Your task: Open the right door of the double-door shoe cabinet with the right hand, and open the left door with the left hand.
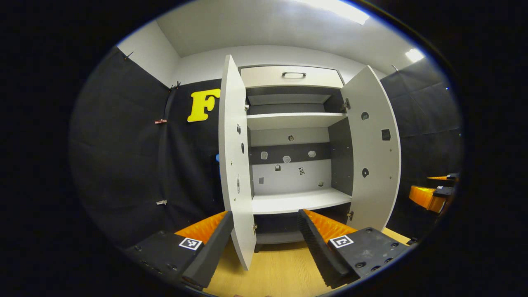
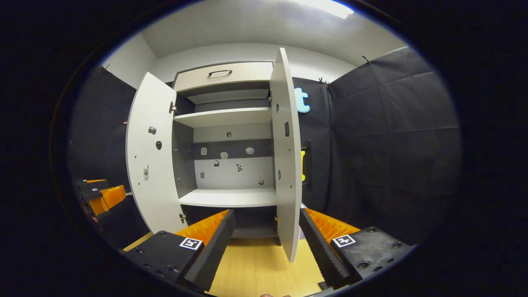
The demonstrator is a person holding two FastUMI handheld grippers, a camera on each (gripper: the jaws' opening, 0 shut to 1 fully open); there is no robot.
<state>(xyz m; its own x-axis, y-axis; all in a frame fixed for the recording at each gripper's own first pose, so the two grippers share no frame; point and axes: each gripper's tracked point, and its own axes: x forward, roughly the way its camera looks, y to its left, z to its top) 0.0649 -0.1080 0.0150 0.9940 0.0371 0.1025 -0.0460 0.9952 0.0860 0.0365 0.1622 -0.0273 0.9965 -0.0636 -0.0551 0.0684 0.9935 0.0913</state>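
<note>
White panels of the shoe cabinet (image 1: 291,123) stand swung out on both sides, and we find the interior shelves fully exposed in both views. We take the cabinet as our landmark throughout.

In the left gripper view, the left door (image 1: 236,165) stands edge-on in front of the cabinet, its free edge lying between the fingers of the left hand-held gripper (image 1: 264,243). The jaws stand wide; neither finger appears to press on the panel. The right door (image 1: 373,152) hangs open at the cabinet's far side, and beyond it we note the other gripper at the edge of the view.

In the right gripper view, the right door (image 2: 286,156) likewise stands edge-on, its lower free edge between the spread fingers of the right hand-held gripper (image 2: 266,243). Again the jaws are wide, with no clamping that we can confirm. The left door (image 2: 150,156) is seen open past the cabinet's other side.

Wooden floor (image 2: 264,268) lies below both door edges.

We judge both opening steps essentially complete: each door is well clear of the cabinet front. What remains, in our assessment, is withdrawal. Each gripper should back straight off along its door's edge, keeping the fingers spread so as not to drag the panel shut.
</note>
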